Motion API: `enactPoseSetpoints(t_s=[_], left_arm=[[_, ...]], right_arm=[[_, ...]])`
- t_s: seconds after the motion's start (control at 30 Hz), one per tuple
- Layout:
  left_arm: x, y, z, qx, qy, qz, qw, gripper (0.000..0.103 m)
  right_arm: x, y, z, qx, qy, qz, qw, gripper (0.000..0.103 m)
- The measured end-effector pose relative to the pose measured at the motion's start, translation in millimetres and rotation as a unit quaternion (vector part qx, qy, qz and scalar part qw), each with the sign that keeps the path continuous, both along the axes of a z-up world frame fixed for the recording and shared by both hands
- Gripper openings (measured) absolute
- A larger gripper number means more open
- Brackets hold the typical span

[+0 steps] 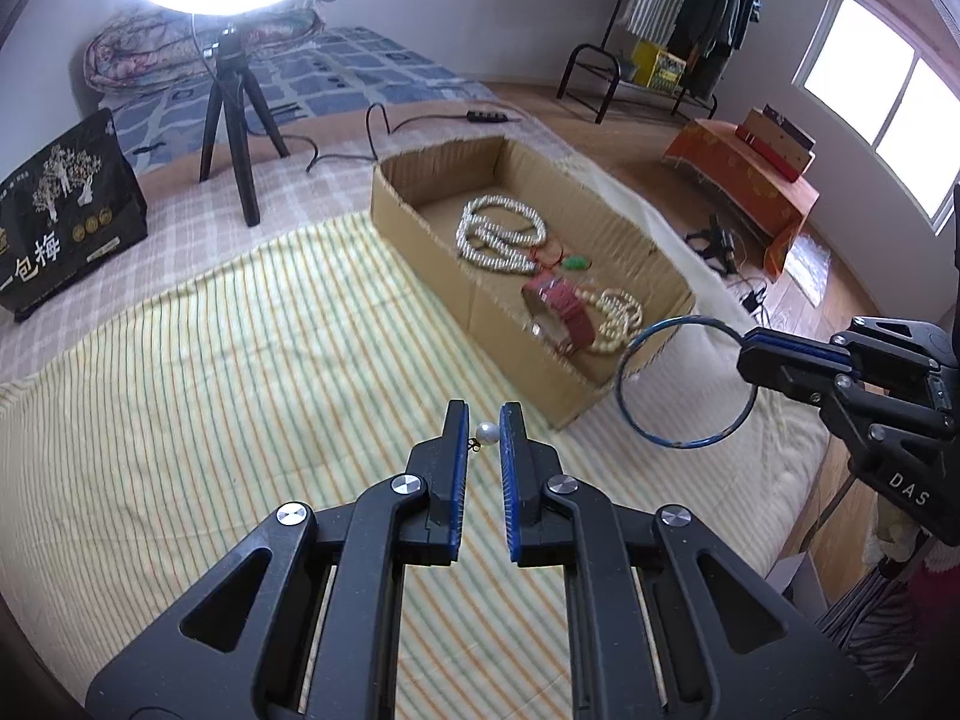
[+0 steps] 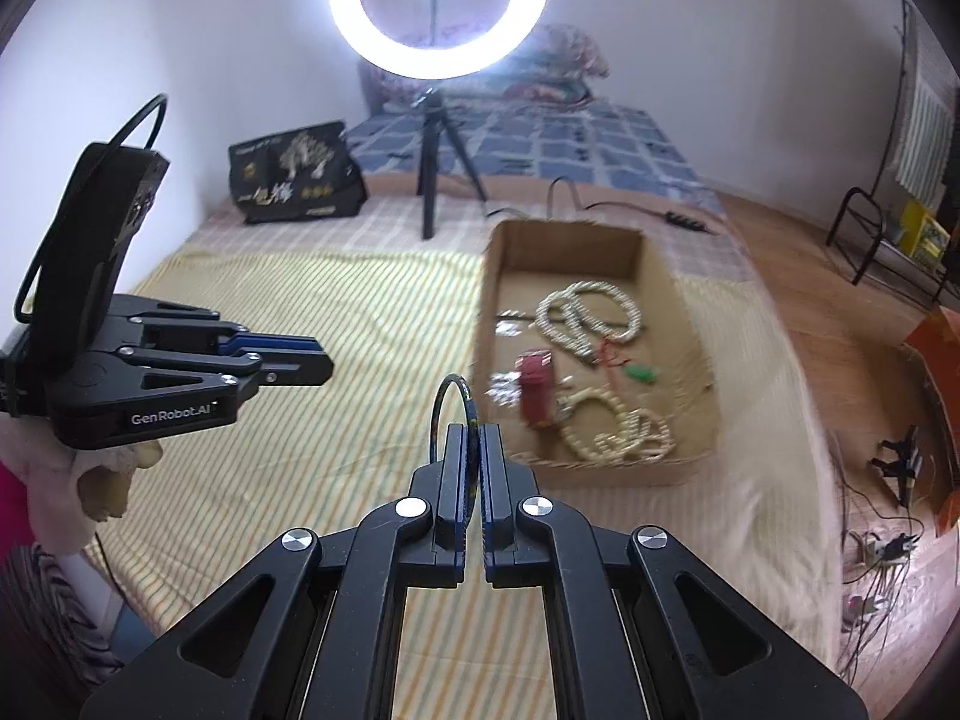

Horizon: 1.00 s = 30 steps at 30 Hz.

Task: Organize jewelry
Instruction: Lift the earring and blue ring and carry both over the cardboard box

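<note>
Between our left hand-held gripper's (image 1: 483, 420) parted fingers a pearl earring (image 1: 486, 434) sits ungripped; we might drop it. Ahead of our right hand-held gripper (image 2: 471, 441), clenched on the blue bangle (image 2: 451, 402), the cardboard box (image 2: 690, 468) waits; thin purchase may slip.

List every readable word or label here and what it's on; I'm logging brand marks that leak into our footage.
"DAS" – on the body of the right claw, seen from the left wrist.
"GenRobot.AI" – on the body of the left claw, seen from the right wrist.
"包梅" – large white characters on the black bag; its smaller print is too small to read.
Nothing else is legible.
</note>
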<state>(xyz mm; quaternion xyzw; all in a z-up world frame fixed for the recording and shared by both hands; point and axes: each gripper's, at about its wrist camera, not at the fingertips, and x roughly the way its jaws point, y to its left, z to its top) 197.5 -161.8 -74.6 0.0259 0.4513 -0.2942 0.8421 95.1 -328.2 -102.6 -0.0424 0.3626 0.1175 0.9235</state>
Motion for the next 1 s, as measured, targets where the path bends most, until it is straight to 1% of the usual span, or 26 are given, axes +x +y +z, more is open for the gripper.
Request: enactPoseSetpoints(t_s=[0.13, 0.23, 0.33, 0.47, 0.7, 0.9, 1.0], left_arm=[[7.1, -6.6, 8.9, -0.014, -0.007, 0.007, 0.9999, 0.008], [11.7, -13.2, 15.8, -0.025, -0.013, 0.010, 0.9996, 0.008], [18.5, -21.9, 20.1, -0.031, -0.020, 0.012, 0.9992, 0.008], [31.0, -33.6, 23.3, -0.044, -0.020, 0.016, 0.9987, 0.008], [55.8, -51.6, 18.0, -0.053, -0.014, 0.029, 0.9981, 0.008], [81.6, -54.9, 8.9, -0.062, -0.001, 0.053, 0.9967, 0.008], [91.8, -56.4, 5.2, -0.061, 0.000, 0.062, 0.9962, 0.008]], right_arm=[[2.0, -14.6, 10.6, 0.004, -0.016, -0.016, 1.000, 0.002], [4.2, -22.2, 16.3, -0.003, -0.028, -0.028, 0.999, 0.002], [10.4, -31.4, 19.8, 0.001, -0.036, -0.041, 0.999, 0.002], [22.2, -40.3, 23.0, -0.003, -0.043, -0.056, 0.997, 0.002], [43.7, -46.8, 17.0, -0.023, -0.048, -0.082, 0.995, 0.002], [64.8, -54.9, 6.4, -0.024, -0.037, -0.097, 0.994, 0.002], [73.1, -60.9, 3.4, -0.015, -0.032, -0.103, 0.994, 0.002]])
